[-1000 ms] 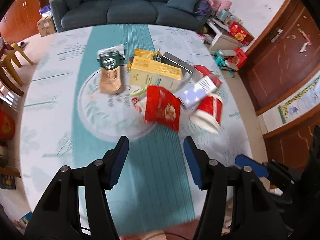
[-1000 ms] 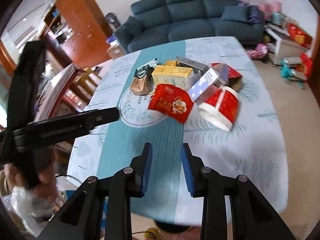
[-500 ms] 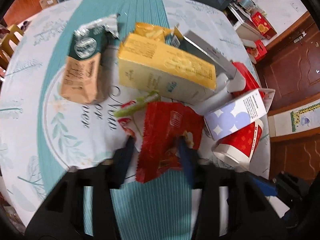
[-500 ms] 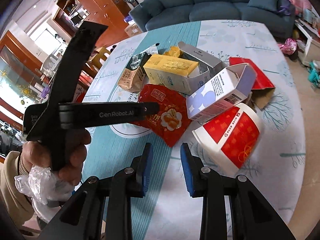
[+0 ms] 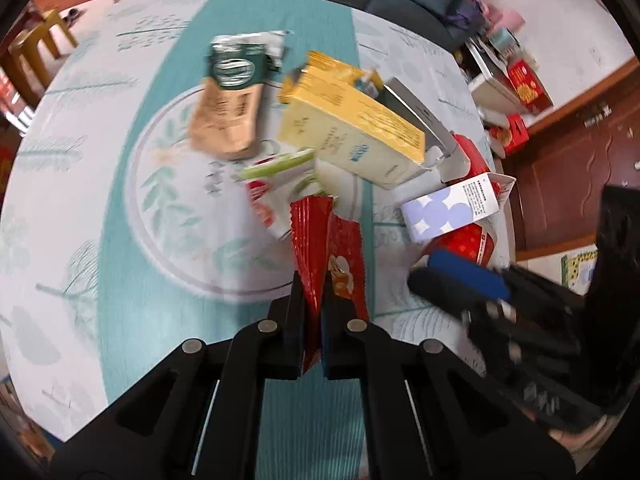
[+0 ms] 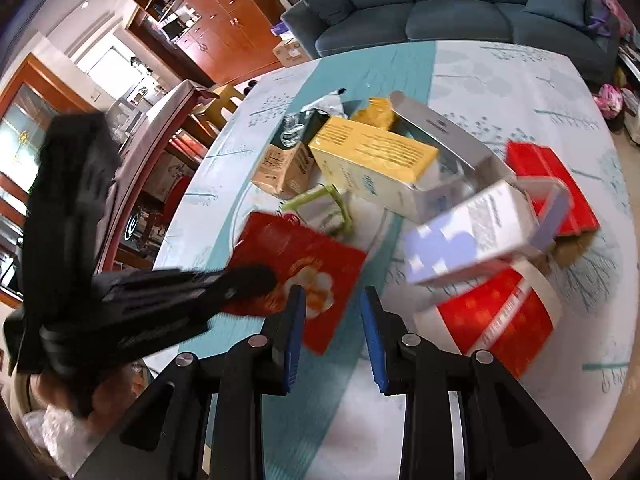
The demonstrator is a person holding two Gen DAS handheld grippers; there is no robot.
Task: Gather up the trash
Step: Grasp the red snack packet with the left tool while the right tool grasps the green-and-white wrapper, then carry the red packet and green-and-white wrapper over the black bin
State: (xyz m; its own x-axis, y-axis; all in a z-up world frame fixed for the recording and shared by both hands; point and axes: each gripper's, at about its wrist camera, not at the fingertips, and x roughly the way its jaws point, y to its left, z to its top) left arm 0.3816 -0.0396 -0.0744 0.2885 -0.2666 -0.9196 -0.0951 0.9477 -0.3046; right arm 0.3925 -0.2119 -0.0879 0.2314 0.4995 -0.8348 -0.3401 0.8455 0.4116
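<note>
A pile of trash lies on the round table (image 5: 60, 240). My left gripper (image 5: 314, 292) is shut on a red snack wrapper (image 5: 316, 240), which is folded upright between the fingers; the same wrapper shows in the right wrist view (image 6: 296, 264). My right gripper (image 6: 332, 312) is open and empty, just in front of the wrapper and beside a red paper cup (image 6: 496, 312). Behind are a yellow box (image 5: 352, 136), a brown and green coffee bag (image 5: 228, 100), a white box with blue dots (image 5: 452, 208) and a green-edged wrapper (image 5: 280, 168).
A grey open box (image 6: 440, 136) and a flat red carton (image 6: 552, 188) lie at the back right of the pile. A blue sofa (image 6: 440, 12) stands beyond the table. Wooden cabinets (image 6: 208, 28) and a chair are to the left.
My left gripper closed on the red snack wrapper and lifted it off the pile, folding it. My right gripper moved closer to the pile and stayed open.
</note>
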